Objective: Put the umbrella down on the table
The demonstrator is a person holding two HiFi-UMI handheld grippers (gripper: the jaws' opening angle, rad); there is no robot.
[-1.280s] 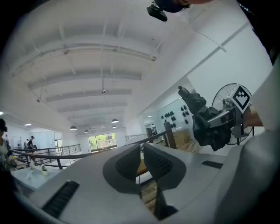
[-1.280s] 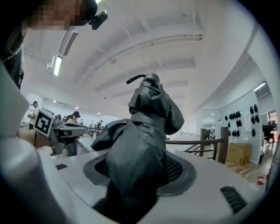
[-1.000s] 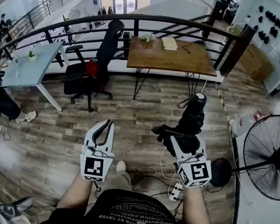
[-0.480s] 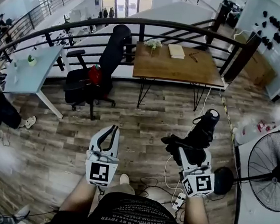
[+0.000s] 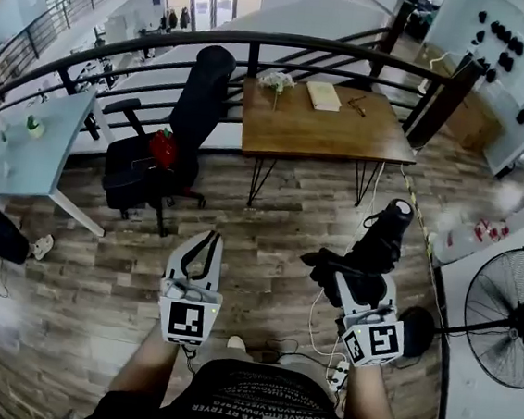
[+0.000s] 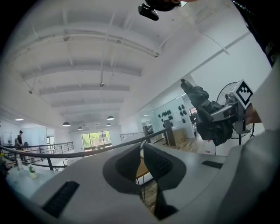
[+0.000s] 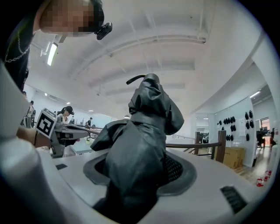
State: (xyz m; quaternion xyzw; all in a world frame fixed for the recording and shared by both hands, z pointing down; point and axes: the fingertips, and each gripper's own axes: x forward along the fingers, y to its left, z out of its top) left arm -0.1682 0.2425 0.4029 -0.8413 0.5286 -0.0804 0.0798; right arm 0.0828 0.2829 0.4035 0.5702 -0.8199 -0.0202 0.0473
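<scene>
A folded black umbrella (image 5: 375,247) stands up and forward out of my right gripper (image 5: 350,276), which is shut on its lower part; in the right gripper view the umbrella (image 7: 141,140) fills the space between the jaws. My left gripper (image 5: 207,238) is held level beside it at the left, its fingertips together with nothing between them, as the left gripper view (image 6: 142,149) also shows. There the umbrella (image 6: 209,117) appears at the right. The brown wooden table (image 5: 344,134) stands ahead, across a stretch of wood floor.
On the table are a flower vase (image 5: 277,82) and a book (image 5: 323,95). A black office chair (image 5: 172,134) stands left of it, a pale blue table (image 5: 31,147) further left. A black railing (image 5: 261,41) runs behind. A standing fan (image 5: 510,314) and floor cables (image 5: 334,370) are at the right.
Both grippers have travelled forward with the person, and the wooden table and chair now sit a little closer. The right gripper's hold on the umbrella is unchanged.
</scene>
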